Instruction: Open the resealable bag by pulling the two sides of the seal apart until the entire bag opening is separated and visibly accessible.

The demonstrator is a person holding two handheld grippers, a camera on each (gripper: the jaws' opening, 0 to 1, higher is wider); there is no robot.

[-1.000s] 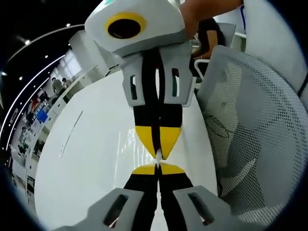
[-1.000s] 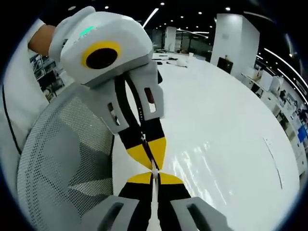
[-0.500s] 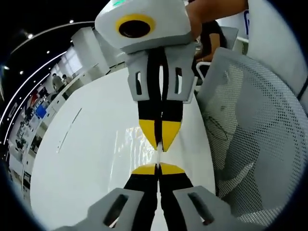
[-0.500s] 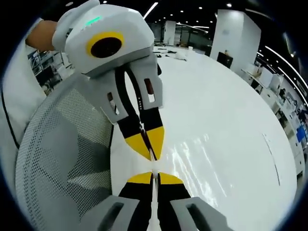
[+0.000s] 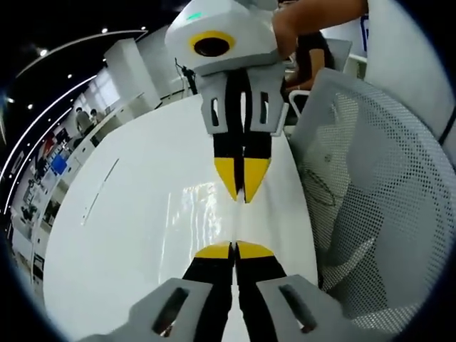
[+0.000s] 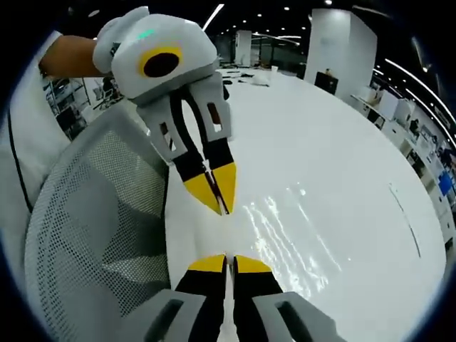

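Shows the left tool with jaws pressed together on a thin, barely visible edge of the clear resealable bag. Shows the right tool facing it tip to tip, slightly apart, jaws likewise clamped on the film. Hangs above the white table, beside a mesh chair.

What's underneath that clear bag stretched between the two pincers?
Through the clear bag you see the glossy white table, ceiling lights mirrored in it. Both grippers, left and right, pinch the edges shut; anything between the jaws is hidden.
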